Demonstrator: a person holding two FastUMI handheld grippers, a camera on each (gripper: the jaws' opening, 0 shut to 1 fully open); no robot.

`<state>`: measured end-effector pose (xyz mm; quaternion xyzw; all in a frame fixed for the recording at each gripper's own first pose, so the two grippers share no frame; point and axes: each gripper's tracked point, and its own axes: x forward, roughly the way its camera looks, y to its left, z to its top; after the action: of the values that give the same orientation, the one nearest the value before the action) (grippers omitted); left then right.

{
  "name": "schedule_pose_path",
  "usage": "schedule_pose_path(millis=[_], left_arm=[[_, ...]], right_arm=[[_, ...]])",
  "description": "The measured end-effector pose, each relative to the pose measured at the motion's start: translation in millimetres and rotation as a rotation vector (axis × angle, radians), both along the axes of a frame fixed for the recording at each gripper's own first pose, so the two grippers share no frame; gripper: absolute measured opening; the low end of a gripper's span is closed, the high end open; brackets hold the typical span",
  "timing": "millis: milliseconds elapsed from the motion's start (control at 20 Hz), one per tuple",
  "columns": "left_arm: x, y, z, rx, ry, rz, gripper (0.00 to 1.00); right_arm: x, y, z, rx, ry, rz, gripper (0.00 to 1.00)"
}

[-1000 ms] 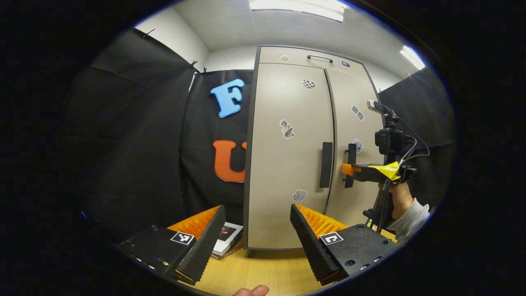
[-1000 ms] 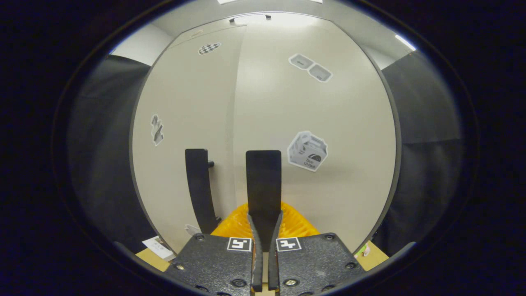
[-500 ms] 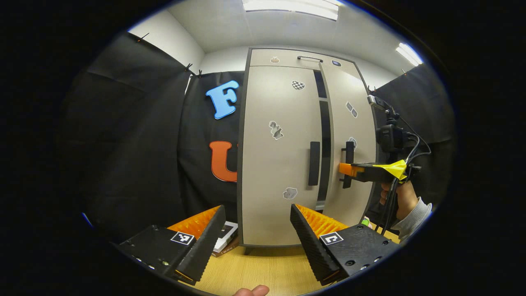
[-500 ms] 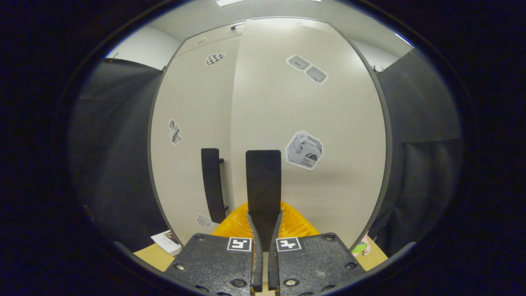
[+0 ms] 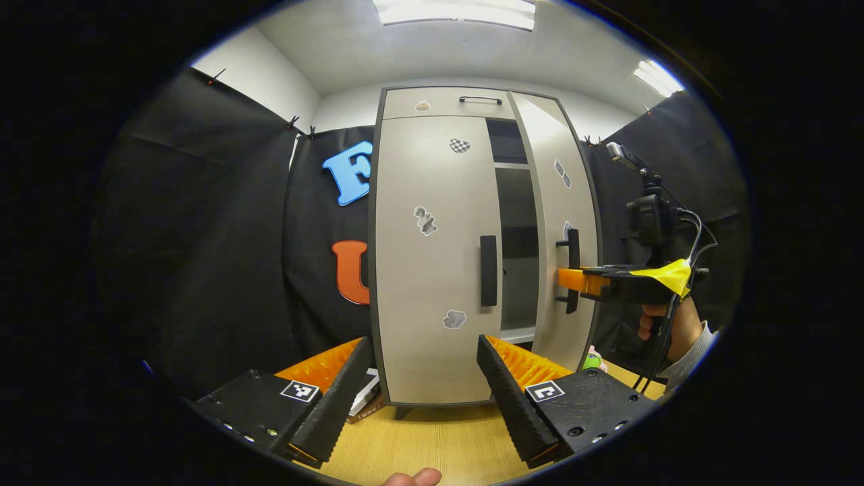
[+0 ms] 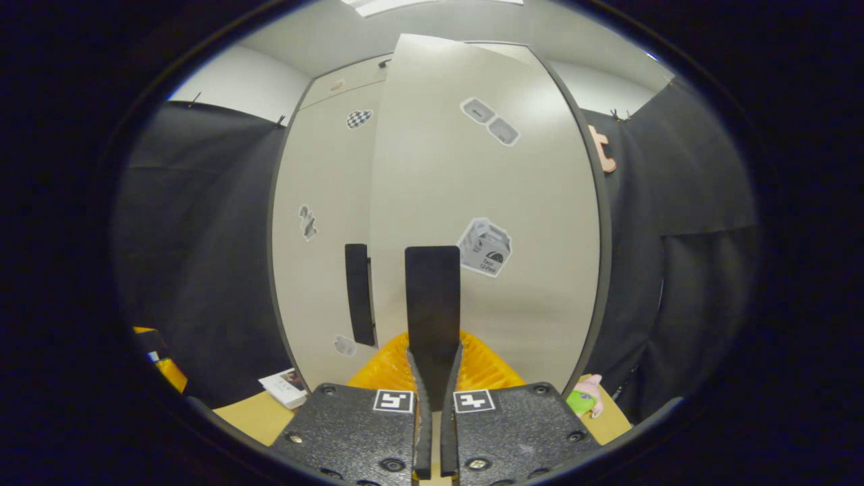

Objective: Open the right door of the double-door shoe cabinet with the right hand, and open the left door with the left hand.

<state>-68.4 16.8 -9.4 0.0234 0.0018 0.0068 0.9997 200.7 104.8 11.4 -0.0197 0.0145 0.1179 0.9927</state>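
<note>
The beige shoe cabinet stands ahead with its left door (image 5: 432, 256) closed and its black left handle (image 5: 488, 271) free. Its right door (image 5: 563, 223) is swung partly out, and a dark interior with shelves (image 5: 516, 236) shows in the gap. In the left gripper view my right gripper (image 5: 569, 280) is clamped on the black right handle (image 5: 572, 253). From the right gripper view, the right gripper (image 6: 434, 347) is shut on the right handle (image 6: 433, 297), with the right door (image 6: 499, 189) close behind it and the left handle (image 6: 360, 293) to the side. My left gripper (image 5: 424, 344) hangs open, short of the left door.
A hand (image 5: 675, 324) holds the right gripper at the right side. Books (image 5: 364, 398) lie by the cabinet's left foot, and a small green and pink toy (image 6: 584, 398) sits near its right foot. The wooden surface (image 5: 432, 445) runs up to the cabinet. Black cloth walls stand on both sides.
The right door has swung outward with the right gripper holding its handle, and the gap between the doors has widened to show the inside. The left gripper has stayed open.
</note>
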Motion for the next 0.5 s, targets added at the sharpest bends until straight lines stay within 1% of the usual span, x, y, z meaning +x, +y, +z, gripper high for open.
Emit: schedule_pose_path(millis=[300, 500], left_arm=[[0, -3, 2, -0.003, -0.002, 0.022, 0.95], [3, -5, 0, -0.016, 0.001, 0.031, 0.95]], right_arm=[[-12, -10, -1, -0.007, 0.007, 0.020, 0.08], [-20, -21, 0, -0.009, 0.005, 0.015, 0.08]])
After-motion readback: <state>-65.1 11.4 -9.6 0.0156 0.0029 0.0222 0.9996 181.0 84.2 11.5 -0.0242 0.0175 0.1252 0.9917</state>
